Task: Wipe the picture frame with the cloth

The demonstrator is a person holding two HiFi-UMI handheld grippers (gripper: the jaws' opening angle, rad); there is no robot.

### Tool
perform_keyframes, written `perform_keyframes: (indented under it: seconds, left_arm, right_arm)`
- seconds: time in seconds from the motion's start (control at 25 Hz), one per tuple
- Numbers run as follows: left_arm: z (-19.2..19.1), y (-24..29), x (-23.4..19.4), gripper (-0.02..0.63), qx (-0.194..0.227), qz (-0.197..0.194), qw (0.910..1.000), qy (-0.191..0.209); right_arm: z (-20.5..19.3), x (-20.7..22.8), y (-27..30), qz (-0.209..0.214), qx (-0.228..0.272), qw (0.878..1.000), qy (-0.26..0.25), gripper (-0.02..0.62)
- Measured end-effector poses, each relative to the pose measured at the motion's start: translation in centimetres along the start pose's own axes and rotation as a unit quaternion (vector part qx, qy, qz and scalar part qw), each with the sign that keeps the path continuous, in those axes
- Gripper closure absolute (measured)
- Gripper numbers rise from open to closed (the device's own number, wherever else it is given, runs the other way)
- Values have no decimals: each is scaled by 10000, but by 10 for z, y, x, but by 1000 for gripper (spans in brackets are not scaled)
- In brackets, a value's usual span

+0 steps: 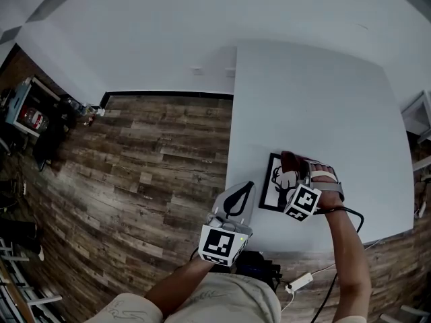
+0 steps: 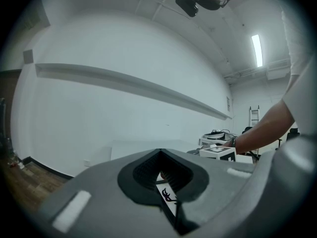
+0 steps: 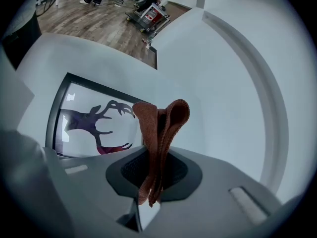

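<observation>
Just one picture frame (image 1: 273, 184), flat by the white counter's (image 1: 310, 99) near edge: rectangular, black rim, deer silhouette. One folded rust-brown woven cloth (image 3: 158, 133) is pinched in the right gripper (image 3: 151, 192) above it. The left gripper (image 1: 248, 187), just left, is closed on nothing.

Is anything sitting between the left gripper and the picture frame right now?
No. In the head view, only a narrow strip of bare white table separates the closed tips of the left gripper from the picture frame.
</observation>
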State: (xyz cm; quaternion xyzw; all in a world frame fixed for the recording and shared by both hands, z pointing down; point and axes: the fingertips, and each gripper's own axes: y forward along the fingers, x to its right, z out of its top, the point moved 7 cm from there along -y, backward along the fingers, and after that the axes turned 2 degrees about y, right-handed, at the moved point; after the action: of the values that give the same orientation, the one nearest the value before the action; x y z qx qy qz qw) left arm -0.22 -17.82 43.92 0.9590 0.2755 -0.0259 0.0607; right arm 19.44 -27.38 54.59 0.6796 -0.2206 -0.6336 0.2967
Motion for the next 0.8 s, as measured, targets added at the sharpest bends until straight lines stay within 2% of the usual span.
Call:
perform_keyframes:
  seconds: [0.44,0.8]
  left_arm:
    - [4,0,-4,606,-3,78,10000,38]
    - [0,-1,-4,606,-50,80,10000,26]
  right_arm:
    - [-10,-15,35,294,-256,9992,118,532]
    - [-8,-30,38,387,-265,9988,128,532]
